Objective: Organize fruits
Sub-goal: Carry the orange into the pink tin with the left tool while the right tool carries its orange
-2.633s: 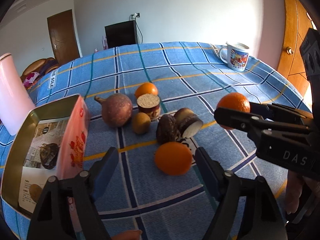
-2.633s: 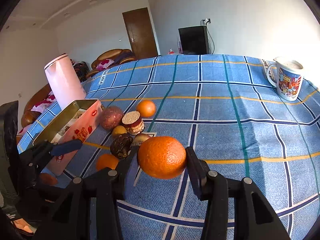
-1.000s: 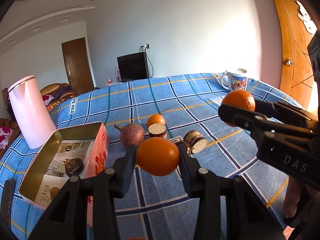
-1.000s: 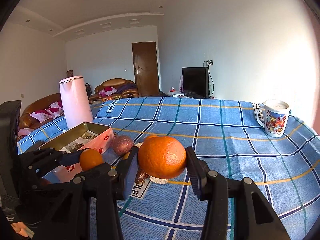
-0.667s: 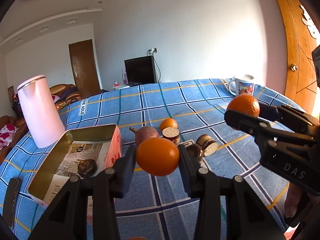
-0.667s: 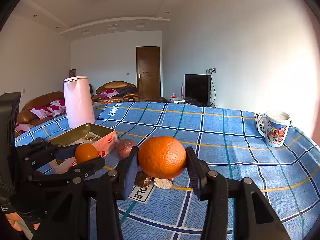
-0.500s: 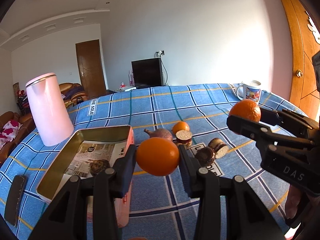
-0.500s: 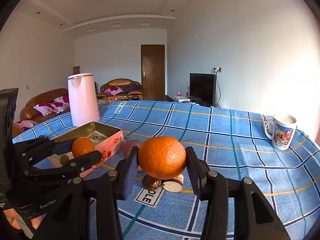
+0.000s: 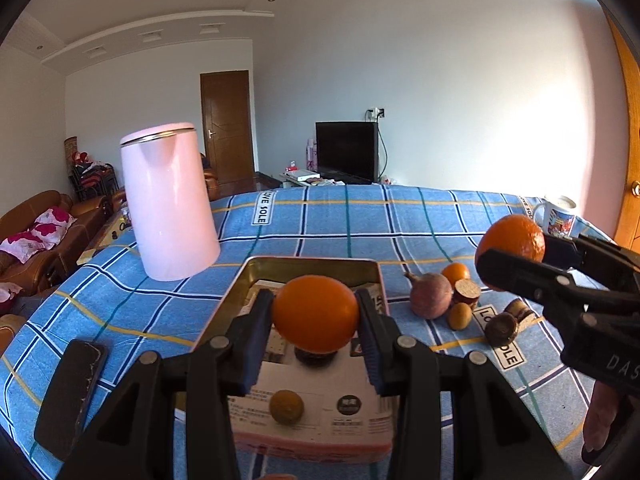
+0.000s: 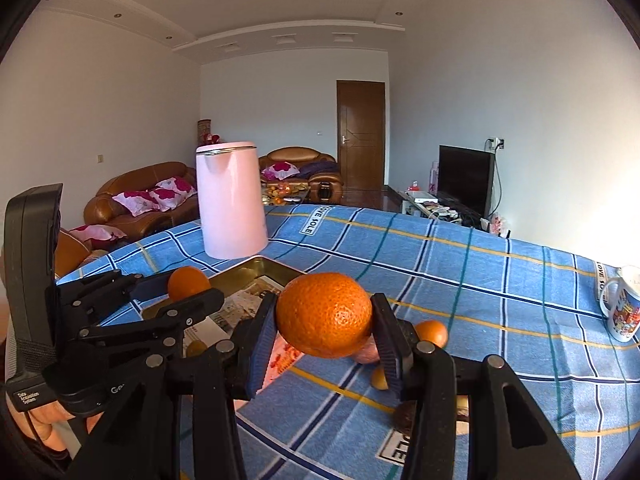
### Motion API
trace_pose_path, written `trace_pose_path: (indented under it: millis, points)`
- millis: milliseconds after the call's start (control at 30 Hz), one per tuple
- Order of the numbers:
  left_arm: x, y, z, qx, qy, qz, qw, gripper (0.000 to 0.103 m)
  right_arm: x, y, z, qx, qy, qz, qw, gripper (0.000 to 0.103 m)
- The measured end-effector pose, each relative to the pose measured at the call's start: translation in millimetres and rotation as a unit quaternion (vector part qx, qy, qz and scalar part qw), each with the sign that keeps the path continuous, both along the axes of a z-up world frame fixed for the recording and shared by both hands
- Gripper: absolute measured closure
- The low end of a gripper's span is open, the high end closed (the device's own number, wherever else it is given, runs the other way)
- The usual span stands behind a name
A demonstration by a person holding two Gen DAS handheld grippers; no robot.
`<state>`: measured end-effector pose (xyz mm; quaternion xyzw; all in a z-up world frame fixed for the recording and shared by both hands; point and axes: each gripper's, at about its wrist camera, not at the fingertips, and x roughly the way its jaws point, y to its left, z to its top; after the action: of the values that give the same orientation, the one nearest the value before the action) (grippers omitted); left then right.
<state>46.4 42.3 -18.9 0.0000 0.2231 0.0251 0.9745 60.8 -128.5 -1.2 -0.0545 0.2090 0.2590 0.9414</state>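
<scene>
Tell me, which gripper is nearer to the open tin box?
Left. The left gripper holds its orange over the tin box; the right gripper is off to the tin's right side.

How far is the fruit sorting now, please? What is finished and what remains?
Done: two small fruits lie in the tin box. In hand: the left claw and right claw each grip an orange, the left above the box. Left: about six fruits remain on the tablecloth.

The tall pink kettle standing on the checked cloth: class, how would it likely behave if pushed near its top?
The tall pink kettle is high for its base, so it would probably tip rather than slide. Its smooth, glossy wall looks slippery. The blue checked tablecloth under it may bunch and drag.
</scene>
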Motion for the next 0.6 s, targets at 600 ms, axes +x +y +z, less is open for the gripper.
trace_pose_path:
  millis: [600]
  points:
    - [16,57,-16,-0.032,0.033,0.038,0.9982,0.06,26,91,-52,-0.072,0.093,0.075,0.99,0.055]
